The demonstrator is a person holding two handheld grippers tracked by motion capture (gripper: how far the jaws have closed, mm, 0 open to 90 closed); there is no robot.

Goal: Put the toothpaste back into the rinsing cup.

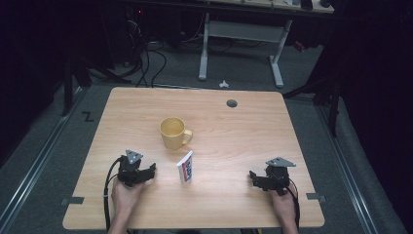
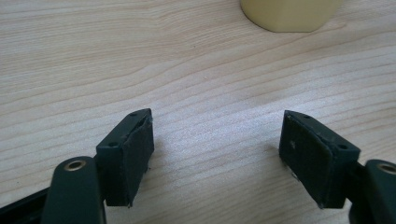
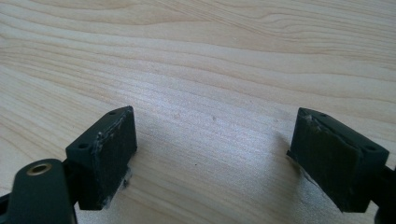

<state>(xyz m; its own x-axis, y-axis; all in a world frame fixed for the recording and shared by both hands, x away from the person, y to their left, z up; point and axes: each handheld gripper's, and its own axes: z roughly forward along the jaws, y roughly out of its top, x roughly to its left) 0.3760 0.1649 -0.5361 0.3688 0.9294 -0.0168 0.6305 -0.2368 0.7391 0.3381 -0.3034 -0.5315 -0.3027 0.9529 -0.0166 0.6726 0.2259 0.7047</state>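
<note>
High view: yellow handled mug [image 1: 173, 132] upright beside small white carton [image 1: 185, 167], both grippers [image 1: 146, 173] [image 1: 255, 177] wide open, empty.

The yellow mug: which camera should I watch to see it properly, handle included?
The high view. It shows the whole yellow mug upright on the table, handle toward the right and the small box near it. The left gripper view catches just the mug's base at its top edge. The right gripper view looks at bare wood between its jaws.
</note>
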